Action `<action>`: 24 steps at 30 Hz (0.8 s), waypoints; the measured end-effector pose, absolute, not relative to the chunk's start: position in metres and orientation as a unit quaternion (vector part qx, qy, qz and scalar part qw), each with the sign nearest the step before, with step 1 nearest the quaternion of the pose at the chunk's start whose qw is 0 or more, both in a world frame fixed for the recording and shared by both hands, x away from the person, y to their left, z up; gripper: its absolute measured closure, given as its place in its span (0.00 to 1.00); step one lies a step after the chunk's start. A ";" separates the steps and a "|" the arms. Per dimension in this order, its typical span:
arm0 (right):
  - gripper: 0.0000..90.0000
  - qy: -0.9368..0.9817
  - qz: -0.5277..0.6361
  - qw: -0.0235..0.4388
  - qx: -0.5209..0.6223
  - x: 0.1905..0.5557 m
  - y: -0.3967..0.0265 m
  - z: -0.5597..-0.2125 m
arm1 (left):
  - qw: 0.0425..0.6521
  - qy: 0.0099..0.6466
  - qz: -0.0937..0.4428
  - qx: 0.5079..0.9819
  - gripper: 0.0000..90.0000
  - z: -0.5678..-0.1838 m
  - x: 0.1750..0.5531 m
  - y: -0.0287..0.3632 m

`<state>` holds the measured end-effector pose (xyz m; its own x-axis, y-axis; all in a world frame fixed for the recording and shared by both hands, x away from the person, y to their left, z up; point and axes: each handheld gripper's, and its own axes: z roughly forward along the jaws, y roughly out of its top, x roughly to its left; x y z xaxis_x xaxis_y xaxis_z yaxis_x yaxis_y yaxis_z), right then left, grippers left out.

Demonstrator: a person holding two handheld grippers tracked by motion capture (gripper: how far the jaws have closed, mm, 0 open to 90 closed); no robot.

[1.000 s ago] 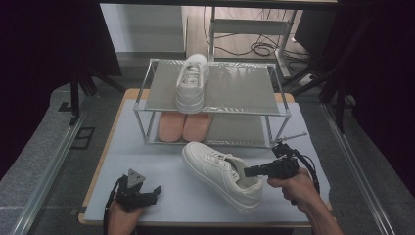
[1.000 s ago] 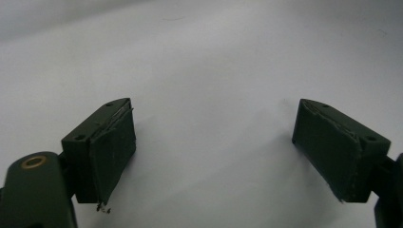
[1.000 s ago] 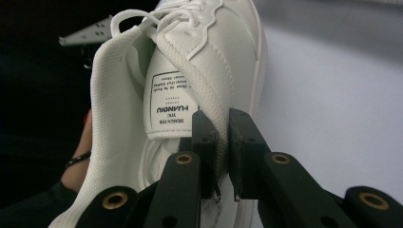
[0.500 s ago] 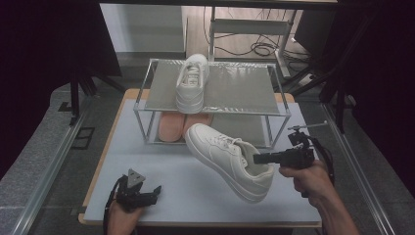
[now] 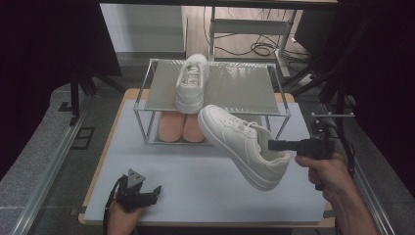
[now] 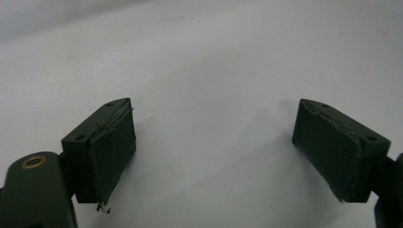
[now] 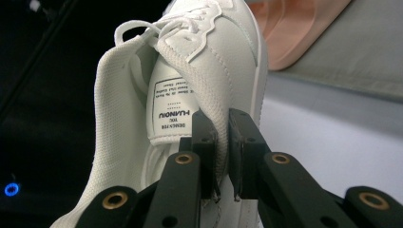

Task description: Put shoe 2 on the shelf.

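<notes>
Right gripper [image 5: 274, 145], fingers pinched on the collar of the white sneaker [image 5: 242, 143], holds it airborne mid-frame before the rack [image 5: 244, 88], presumably bound beside its mate [image 5: 192, 82]; left gripper [image 5: 151, 193], fingers wide, empty, rests on the worktop [image 5: 195, 181].

A wire rack [image 5: 279, 105] stands at the far middle of the counter [image 5: 195, 181]. One sneaker [image 5: 192, 82] lies on the rack's top shelf, left of its middle, toe toward the far side. A pair of insoles [image 5: 182, 128] lies under that shelf. A second sneaker [image 5: 243, 143] hangs above the counter, near and right of the rack, its heel collar between the fingers of the right gripper [image 5: 275, 145]. The left gripper [image 5: 152, 193] sits at the near left.
</notes>
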<state>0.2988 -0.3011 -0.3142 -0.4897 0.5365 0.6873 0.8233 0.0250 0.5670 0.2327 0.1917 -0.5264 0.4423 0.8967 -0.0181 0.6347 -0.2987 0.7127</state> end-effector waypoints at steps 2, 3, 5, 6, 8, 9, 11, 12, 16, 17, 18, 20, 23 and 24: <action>0.91 -0.694 -0.507 0.138 -0.492 0.300 -0.306 -0.311 | 0.333 0.490 0.197 0.781 0.16 -0.526 0.233 0.192; 0.91 -0.693 -0.509 0.134 -0.493 0.301 -0.308 -0.309 | 0.333 0.490 0.197 0.781 0.16 -0.526 0.233 0.192; 0.91 -0.686 -0.514 0.128 -0.500 0.303 -0.311 -0.306 | 0.333 0.490 0.197 0.781 0.16 -0.526 0.233 0.192; 0.91 -0.683 -0.516 0.125 -0.502 0.304 -0.313 -0.305 | 0.333 0.490 0.197 0.781 0.16 -0.526 0.233 0.192; 0.91 -0.676 -0.519 0.121 -0.509 0.307 -0.316 -0.302 | 0.333 0.490 0.197 0.781 0.16 -0.526 0.233 0.192; 0.91 -0.673 -0.520 0.119 -0.512 0.309 -0.317 -0.301 | 0.333 0.490 0.197 0.781 0.16 -0.526 0.233 0.192; 0.91 -0.669 -0.522 0.115 -0.517 0.313 -0.318 -0.299 | 0.333 0.490 0.196 0.781 0.16 -0.526 0.233 0.192; 0.91 -0.668 -0.522 0.111 -0.518 0.315 -0.319 -0.298 | 0.333 0.490 0.197 0.781 0.16 -0.526 0.233 0.192; 0.91 -0.656 -0.526 0.101 -0.531 0.326 -0.317 -0.294 | 0.332 0.490 0.196 0.782 0.16 -0.526 0.233 0.192; 0.91 -0.655 -0.526 0.098 -0.533 0.329 -0.316 -0.293 | 0.332 0.490 0.196 0.782 0.16 -0.526 0.233 0.192; 0.91 -0.651 -0.527 0.096 -0.538 0.332 -0.315 -0.293 | 0.332 0.490 0.196 0.782 0.16 -0.526 0.233 0.192; 0.91 -0.647 -0.527 0.090 -0.544 0.338 -0.311 -0.292 | 0.332 0.490 0.196 0.782 0.16 -0.526 0.233 0.192; 0.91 -0.641 -0.523 0.081 -0.556 0.347 -0.307 -0.291 | 0.332 0.490 0.196 0.782 0.16 -0.526 0.233 0.192; 0.91 -0.638 -0.522 0.081 -0.561 0.350 -0.306 -0.291 | 0.332 0.490 0.196 0.782 0.16 -0.526 0.233 0.192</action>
<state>0.3505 -0.3062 -0.2911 -0.3579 0.6308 0.6885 0.7996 -0.1737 0.5748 0.2328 0.1917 -0.5263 0.4427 0.8965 -0.0184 0.6357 -0.2993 0.7115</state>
